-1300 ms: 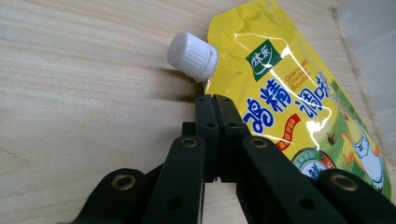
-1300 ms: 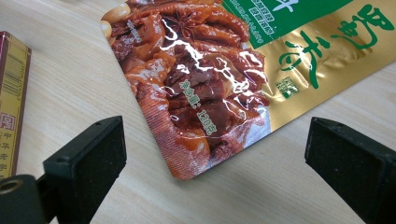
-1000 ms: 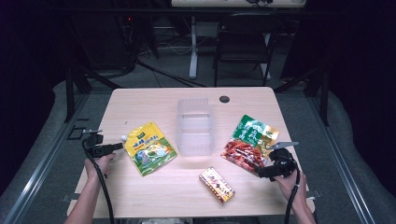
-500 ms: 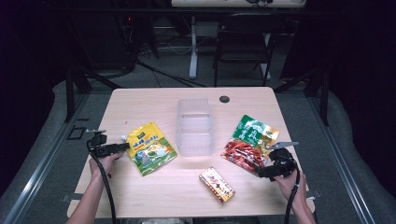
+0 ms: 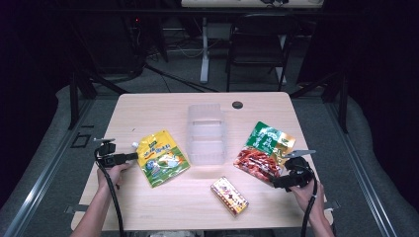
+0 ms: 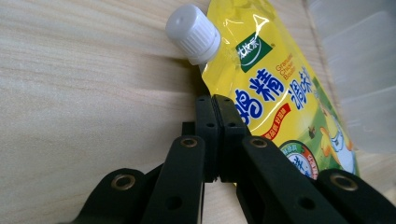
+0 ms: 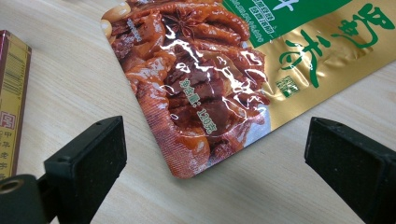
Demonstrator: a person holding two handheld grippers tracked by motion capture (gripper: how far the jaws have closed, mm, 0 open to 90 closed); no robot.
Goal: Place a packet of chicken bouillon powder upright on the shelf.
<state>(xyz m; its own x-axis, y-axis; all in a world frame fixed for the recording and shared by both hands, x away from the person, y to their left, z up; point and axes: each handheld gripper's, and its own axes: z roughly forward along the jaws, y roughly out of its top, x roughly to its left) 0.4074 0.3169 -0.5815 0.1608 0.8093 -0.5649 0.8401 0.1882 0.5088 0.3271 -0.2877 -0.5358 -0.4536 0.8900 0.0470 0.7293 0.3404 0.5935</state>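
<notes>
A yellow spouted pouch [image 5: 160, 158] with a white cap [image 6: 193, 32] lies flat at the table's left. My left gripper [image 5: 134, 156] lies level at its left edge. In the left gripper view its jaws [image 6: 215, 100] have just been closing. The pads now meet just below the cap, and I see nothing between them. A red and green snack pouch [image 5: 264, 150] lies at the right. My right gripper [image 5: 276, 183] stands open at its near corner, and that corner [image 7: 196, 154] sits between the wide-spread pads, untouched.
A clear plastic container [image 5: 206, 133] stands in the middle of the table. A small gold and red box [image 5: 229, 196] lies near the front edge, and its end [image 7: 11, 107] shows left of my right jaws. Behind the table stands a chair [image 5: 257, 49].
My left gripper has crept slightly right, up to the yellow pouch's edge. The right gripper and the items on the table have stayed put.
</notes>
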